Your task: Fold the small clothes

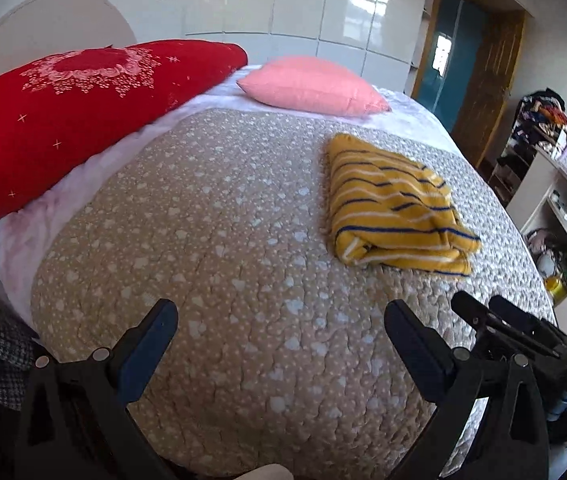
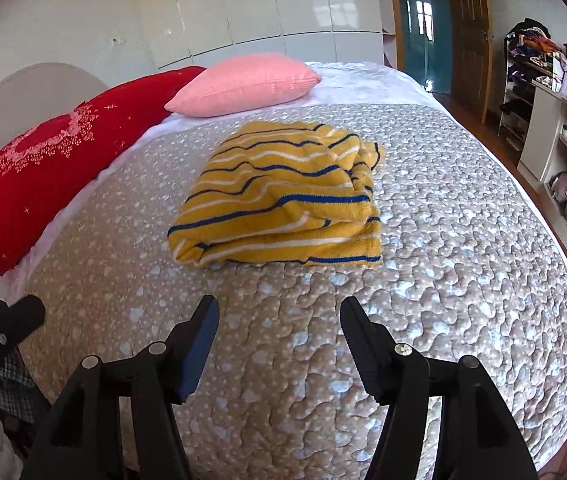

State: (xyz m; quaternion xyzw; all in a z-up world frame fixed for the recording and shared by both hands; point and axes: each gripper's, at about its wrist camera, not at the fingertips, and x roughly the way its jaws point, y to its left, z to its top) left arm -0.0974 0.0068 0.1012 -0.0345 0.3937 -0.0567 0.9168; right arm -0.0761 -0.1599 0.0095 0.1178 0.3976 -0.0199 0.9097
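A yellow garment with blue and white stripes (image 1: 393, 204) lies folded into a thick rectangle on the quilted beige bedspread (image 1: 219, 240). It also shows in the right wrist view (image 2: 283, 196), at mid-bed. My left gripper (image 1: 281, 314) is open and empty, held above the near part of the bed, well short of and left of the garment. My right gripper (image 2: 279, 312) is open and empty, just in front of the garment's near edge. The right gripper's tips also show in the left wrist view (image 1: 483, 316).
A red embroidered pillow (image 1: 67, 112) and a pink pillow (image 1: 311, 86) lie at the head of the bed. White wardrobes (image 2: 263, 4) stand behind. Cluttered shelves and a desk (image 2: 563, 120) line the right side. A wooden door (image 2: 467, 24) is beyond the bed.
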